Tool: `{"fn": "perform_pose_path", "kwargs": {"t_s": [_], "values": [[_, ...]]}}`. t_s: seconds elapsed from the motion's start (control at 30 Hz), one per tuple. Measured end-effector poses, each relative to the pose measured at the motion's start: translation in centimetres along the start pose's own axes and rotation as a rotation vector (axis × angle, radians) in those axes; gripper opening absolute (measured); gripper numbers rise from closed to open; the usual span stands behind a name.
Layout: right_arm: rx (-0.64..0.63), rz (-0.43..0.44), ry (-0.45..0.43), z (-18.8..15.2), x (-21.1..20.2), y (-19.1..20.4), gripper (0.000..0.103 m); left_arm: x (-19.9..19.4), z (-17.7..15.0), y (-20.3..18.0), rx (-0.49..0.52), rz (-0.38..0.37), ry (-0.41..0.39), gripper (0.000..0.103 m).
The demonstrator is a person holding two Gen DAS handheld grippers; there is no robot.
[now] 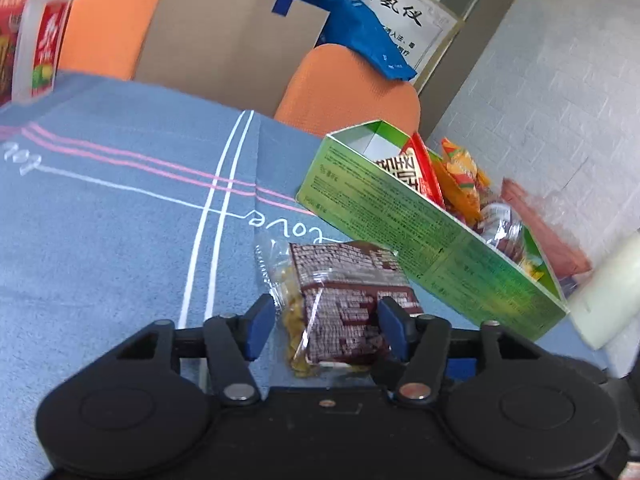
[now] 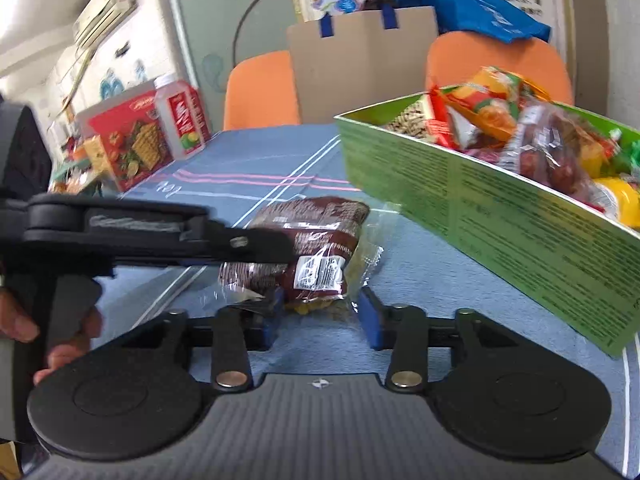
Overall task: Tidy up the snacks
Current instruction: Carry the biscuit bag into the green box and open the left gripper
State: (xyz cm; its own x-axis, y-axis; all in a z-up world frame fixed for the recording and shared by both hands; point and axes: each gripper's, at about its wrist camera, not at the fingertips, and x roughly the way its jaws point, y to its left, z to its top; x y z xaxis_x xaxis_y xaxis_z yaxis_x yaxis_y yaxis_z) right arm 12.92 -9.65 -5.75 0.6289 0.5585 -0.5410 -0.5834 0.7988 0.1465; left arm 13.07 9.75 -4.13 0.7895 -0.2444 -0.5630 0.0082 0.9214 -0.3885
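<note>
A dark red snack packet point(image 1: 344, 300) with a clear wrapper and yellow pieces inside lies on the blue tablecloth point(image 1: 100, 240). My left gripper point(image 1: 326, 326) is open, its blue fingers on either side of the packet's near end. The packet also shows in the right wrist view point(image 2: 316, 248), where the left gripper's black body point(image 2: 160, 236) reaches over it from the left. My right gripper point(image 2: 320, 318) is open, fingers astride the packet's near edge. A green cardboard box point(image 1: 420, 236) filled with several snack packets stands to the right; it also shows in the right wrist view point(image 2: 500, 216).
Two orange chairs point(image 1: 348, 88) and a brown paper bag point(image 1: 236, 40) stand behind the table. A red-labelled bottle point(image 2: 184, 120) and a red cracker box point(image 2: 132, 144) stand at the far left. A white object point(image 1: 608, 292) lies by the green box's near right end.
</note>
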Motion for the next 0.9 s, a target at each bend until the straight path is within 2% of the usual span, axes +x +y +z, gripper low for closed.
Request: {"fn": "perform_pose_path", "kwargs": {"t_s": [0.07, 0.1, 0.27, 0.53, 0.7, 0.9], "values": [[-0.008, -0.024, -0.004, -0.1, -0.3, 0.2, 0.055, -0.3, -0.1, -0.2, -0.017, -0.010, 0.003, 0.095], [-0.011, -0.034, -0.008, -0.3, -0.6, 0.3, 0.048, -0.5, -0.1, -0.1, -0.030, -0.024, 0.007, 0.094], [0.006, -0.065, -0.065, -0.8, -2.8, 0.0, 0.044, -1.4, 0.0, -1.1, -0.038, -0.061, -0.009, 0.093], [0.005, -0.133, -0.285, 1.4, -8.6, -1.0, 0.043, -3.5, 3.6, -6.7, 0.041, -0.180, -0.124, 0.092], [0.013, -0.216, -0.381, 3.3, -10.7, -3.7, 0.044, -1.9, 6.4, -11.7, 0.128, -0.229, -0.148, 0.092], [0.066, -0.271, -0.433, 4.9, -11.0, -8.5, 0.043, 1.7, 9.0, -16.4, 0.198, -0.248, -0.141, 0.093]]}}
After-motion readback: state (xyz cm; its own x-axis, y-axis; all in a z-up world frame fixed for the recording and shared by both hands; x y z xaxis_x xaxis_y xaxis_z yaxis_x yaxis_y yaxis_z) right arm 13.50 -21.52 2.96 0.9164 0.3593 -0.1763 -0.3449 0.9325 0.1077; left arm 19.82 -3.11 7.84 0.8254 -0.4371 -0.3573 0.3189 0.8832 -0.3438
